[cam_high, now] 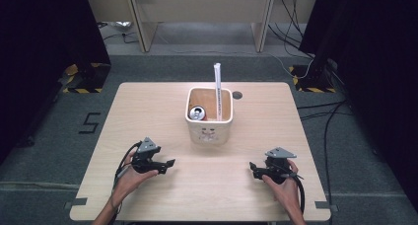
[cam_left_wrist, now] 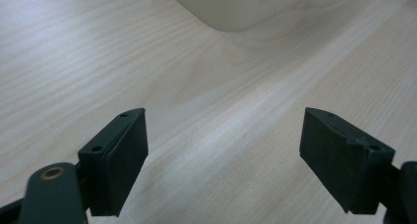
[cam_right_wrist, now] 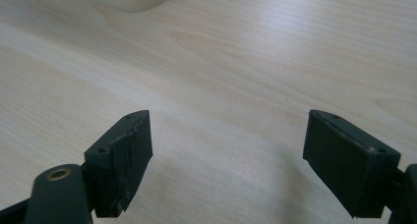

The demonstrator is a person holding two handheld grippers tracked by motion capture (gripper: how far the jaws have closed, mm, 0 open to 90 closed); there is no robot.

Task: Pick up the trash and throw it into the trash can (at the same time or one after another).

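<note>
A cream square bin (cam_high: 209, 130) stands at the middle of the wooden table (cam_high: 148, 101). Inside it lie a silver drink can (cam_high: 197, 113) and a tall white strip (cam_high: 217, 82) that leans out above the rim. My left gripper (cam_high: 170, 164) rests low over the table at the front left, held in a hand, pointing right toward the bin. In the left gripper view my left gripper (cam_left_wrist: 223, 155) stands open over bare wood, the bin's corner (cam_left_wrist: 231, 8) ahead. My right gripper (cam_high: 253, 168) sits at the front right, pointing left. In its own view my right gripper (cam_right_wrist: 228, 160) is open with nothing between its fingers.
A small dark hole (cam_high: 237, 94) sits in the tabletop behind the bin. Beyond the table are a wooden bench (cam_high: 197, 8), black stands with hazard-striped bases (cam_high: 84, 82) and cables (cam_high: 315, 111) on the grey floor.
</note>
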